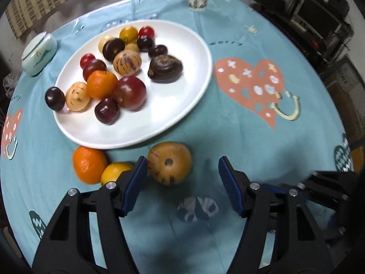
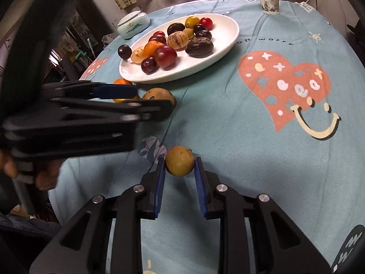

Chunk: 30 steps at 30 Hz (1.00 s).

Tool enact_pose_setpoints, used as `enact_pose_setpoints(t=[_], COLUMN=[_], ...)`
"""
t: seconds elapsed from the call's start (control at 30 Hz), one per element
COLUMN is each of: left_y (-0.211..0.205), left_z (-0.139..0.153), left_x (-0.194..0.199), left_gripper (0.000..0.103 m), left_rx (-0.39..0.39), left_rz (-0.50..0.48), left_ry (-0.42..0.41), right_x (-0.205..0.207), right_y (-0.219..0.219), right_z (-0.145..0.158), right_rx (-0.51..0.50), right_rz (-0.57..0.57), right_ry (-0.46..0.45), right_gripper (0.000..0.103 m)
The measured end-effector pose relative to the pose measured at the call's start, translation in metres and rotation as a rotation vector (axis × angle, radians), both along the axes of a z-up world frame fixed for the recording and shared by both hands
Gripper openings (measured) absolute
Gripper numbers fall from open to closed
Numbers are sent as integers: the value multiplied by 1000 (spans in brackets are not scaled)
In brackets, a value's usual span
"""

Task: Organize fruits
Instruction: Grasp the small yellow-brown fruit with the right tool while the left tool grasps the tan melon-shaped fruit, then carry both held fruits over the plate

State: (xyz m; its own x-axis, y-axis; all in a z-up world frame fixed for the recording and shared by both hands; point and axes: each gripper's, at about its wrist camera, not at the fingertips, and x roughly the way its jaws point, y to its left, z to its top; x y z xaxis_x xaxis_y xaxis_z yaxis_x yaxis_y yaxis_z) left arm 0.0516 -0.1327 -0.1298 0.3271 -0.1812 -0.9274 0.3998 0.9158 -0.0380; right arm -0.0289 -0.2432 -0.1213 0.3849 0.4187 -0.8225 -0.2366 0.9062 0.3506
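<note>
A: Progress? Start big.

B: Desk [image 1: 228, 137], teal cloth. White plate [image 1: 182, 105] carries most of the fruit: plums, pepinos, an orange, cherry tomatoes, one dark brown lump. I'd judge sorting well past halfway.

A: What's left off the plate?

B: Four by its near rim: a tan melon [image 1: 169, 162], an orange [image 1: 89, 164], a lemon [image 1: 116, 171], all close together. A dark plum [image 1: 55, 98] sits against the far-left rim, on or off I cannot tell. A fifth is a small yellow fruit [image 2: 180, 160], well apart, nearer the desk's edge.

A: Tongs?

B: Left tongs [image 1: 181, 178] spread, empty, hanging over the melon; one pad just beside it, other clear. Right tongs [image 2: 179, 173] pinching the yellow fruit on both sides.

A: Look of that fruit?

B: Round, dull yellow-green, speckled skin, tiny stem nub on top. Firm, I'd guess; should take the squeeze.
</note>
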Motion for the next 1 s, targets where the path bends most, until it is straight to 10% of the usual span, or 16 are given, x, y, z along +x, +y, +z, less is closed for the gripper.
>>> enact_pose_setpoints(t=[0.23, 1.0], left_y=[4, 85], left_z=[-9, 56], left_x=[11, -70], left_gripper=[45, 45], left_rx=[49, -110], left_rz=[-7, 44], left_ry=[-11, -63], right_x=[-2, -30], right_y=[-11, 34], right_z=[0, 24], right_rx=[6, 5], right_rz=[-17, 58], right_ry=[-4, -52], right_gripper=[26, 26])
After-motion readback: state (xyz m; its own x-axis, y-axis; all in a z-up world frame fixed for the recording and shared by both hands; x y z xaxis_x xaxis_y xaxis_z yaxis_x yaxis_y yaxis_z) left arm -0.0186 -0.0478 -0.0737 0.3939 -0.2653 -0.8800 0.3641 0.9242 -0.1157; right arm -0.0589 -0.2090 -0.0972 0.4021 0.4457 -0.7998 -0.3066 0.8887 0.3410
